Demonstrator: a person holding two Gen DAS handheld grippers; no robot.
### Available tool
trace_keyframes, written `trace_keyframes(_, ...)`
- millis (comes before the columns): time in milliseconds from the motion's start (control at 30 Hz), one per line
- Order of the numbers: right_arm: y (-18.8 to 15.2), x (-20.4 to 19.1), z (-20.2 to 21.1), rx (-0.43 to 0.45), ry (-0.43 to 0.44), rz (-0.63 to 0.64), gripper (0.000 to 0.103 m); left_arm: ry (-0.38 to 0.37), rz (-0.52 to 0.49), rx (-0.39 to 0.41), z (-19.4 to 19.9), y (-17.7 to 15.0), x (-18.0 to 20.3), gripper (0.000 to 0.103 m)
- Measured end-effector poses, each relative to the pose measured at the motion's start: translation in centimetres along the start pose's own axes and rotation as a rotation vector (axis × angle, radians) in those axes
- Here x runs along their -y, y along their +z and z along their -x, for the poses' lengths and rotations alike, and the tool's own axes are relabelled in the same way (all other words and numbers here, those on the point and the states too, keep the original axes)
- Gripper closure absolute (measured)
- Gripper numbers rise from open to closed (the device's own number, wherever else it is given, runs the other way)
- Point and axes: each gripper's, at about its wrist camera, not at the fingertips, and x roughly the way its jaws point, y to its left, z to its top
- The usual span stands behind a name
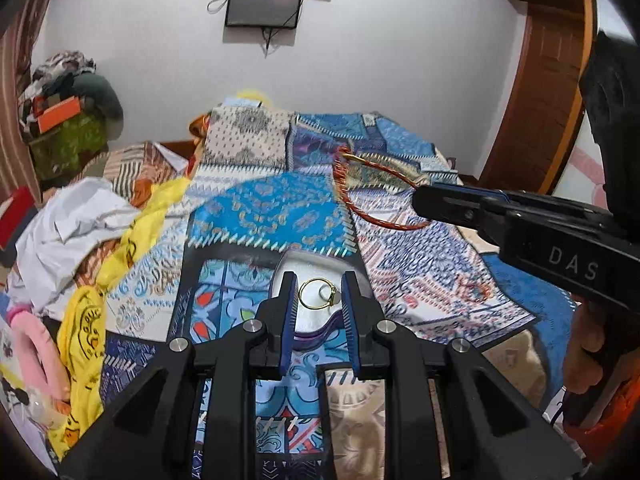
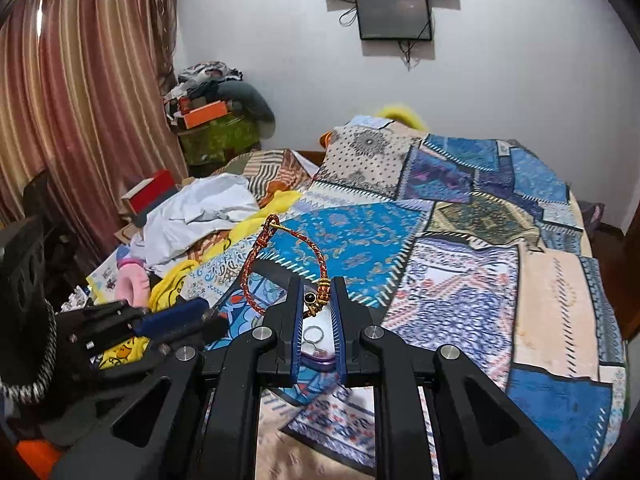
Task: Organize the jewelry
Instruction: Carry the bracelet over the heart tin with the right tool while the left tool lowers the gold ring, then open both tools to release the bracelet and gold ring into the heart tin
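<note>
In the left wrist view my left gripper [image 1: 318,280] is shut on a thin gold ring [image 1: 316,297], which sits upright between the blue pads. Just below it a small silvery tray [image 1: 308,270] with a purple rim lies on the bed. My right gripper [image 2: 317,282] is shut on the beaded knot of a red and gold braided bracelet [image 2: 256,256], whose loop stands up to the left. Small silver rings [image 2: 311,335] lie on the tray [image 2: 320,360] under its fingers. The right gripper [image 1: 418,196] shows at right with the bracelet [image 1: 344,184]. The left gripper [image 2: 216,318] shows at left.
A blue patchwork bedspread [image 2: 460,264] covers the bed. White cloth [image 2: 200,212], yellow fabric [image 1: 84,332] and a pink item [image 2: 130,286] are heaped along the left side. A striped curtain [image 2: 80,100] hangs at left, with a wooden door [image 1: 540,92] at right.
</note>
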Motion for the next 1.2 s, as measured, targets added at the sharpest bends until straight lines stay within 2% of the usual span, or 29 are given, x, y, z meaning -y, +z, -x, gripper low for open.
trace_keyframes(300, -1.1, -0.3, -5.9, -0.142, 0.018, 0.03, 0.091, -0.009, 0.026, -0.088, -3.9, -1.6, -1.7, 0.082)
trace_keyframes(600, -2.2, 0.4, -8.6, -0.244, 0.033, 0.003, 0.091, -0.032, 0.038, -0.125, -6.4, -2.0, -2.3, 0.082)
trace_keyframes(867, -2.3, 0.3, -9.1, -0.267, 0.035, 0.004, 0.09, -0.039, 0.033, -0.135, -6.9, -1.7, -2.0, 0.082)
trace_keyframes(1000, -2.3, 0.7, -9.2, -0.287, 0.057, -0.022, 0.089, -0.017, 0.025, -0.134, -6.6, -1.5, -1.8, 0.082)
trace_keyframes(1100, -2.2, 0.9, -8.7, -0.283, 0.053, -0.03, 0.085, -0.007, 0.024, -0.133, -6.2, -1.3, -1.8, 0.082)
trace_keyframes(1200, -1.8, 0.8, -7.6, -0.253, 0.039, -0.021, 0.074, 0.004, 0.026, -0.123, -5.6, -0.9, -1.8, 0.082)
